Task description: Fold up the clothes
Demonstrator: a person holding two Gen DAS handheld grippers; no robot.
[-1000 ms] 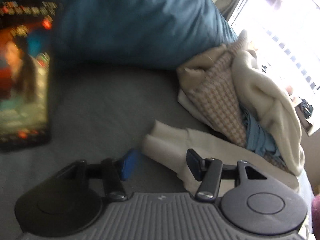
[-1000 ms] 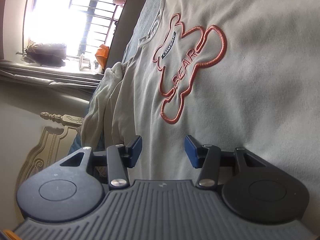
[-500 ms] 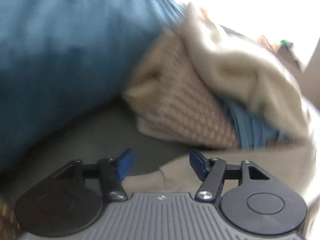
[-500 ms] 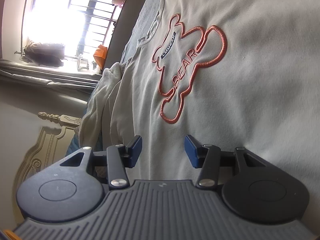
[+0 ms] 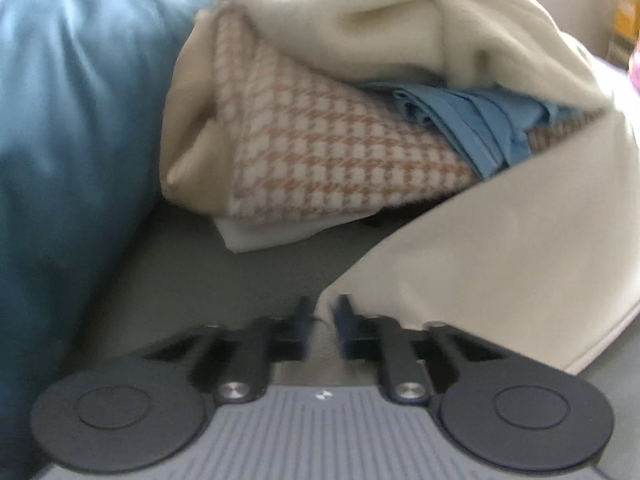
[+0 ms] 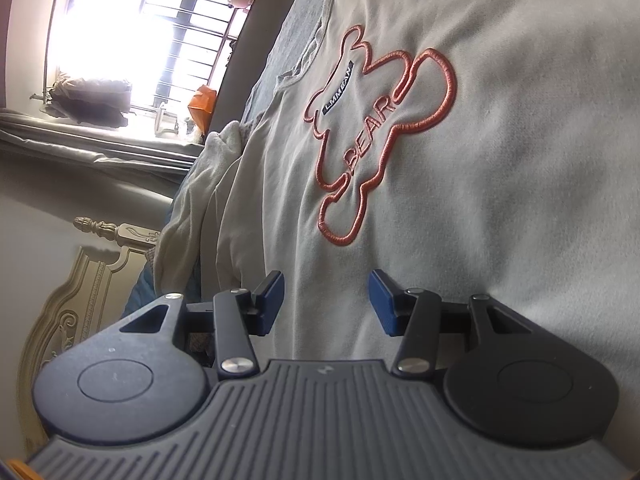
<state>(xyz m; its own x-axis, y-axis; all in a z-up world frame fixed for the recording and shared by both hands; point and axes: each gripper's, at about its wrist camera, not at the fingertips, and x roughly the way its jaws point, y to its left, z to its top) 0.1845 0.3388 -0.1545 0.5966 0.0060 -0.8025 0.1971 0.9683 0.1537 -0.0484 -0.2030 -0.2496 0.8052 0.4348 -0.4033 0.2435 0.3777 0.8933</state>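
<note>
Two wrist views of a bed strewn with clothes.

Left wrist view: the left gripper (image 5: 323, 312) points down at the grey bedsheet (image 5: 224, 280). Its jaws have just been closing and now stand nearly together, with the pointed corner of a cream sleeve (image 5: 500, 256) lying at the narrow gap between them; the blur hides whether the pads press on the cloth. The sleeve runs up and to the right from the fingertips. Behind it lies a heap of clothes: a houndstooth garment (image 5: 320, 152) in tan and white, a blue garment (image 5: 472, 120) tucked against its right side, and a cream fleece (image 5: 400, 28) draped over both. A teal pillow (image 5: 80, 120) fills the left side, touching the heap.

Right wrist view: the right gripper (image 6: 326, 300) hovers close over a cream sweatshirt (image 6: 520, 160) spread flat on the bed. Its blue pads (image 6: 380, 300) stand apart, with nothing between them. An orange embroidered bear outline (image 6: 376, 140) with the word BEAR marks the sweatshirt's chest, ahead of the fingertips. At the sweatshirt's left edge lies the heap of clothes, beside a carved cream headboard (image 6: 80, 300). A barred window (image 6: 160, 32) glares at upper left.
</note>
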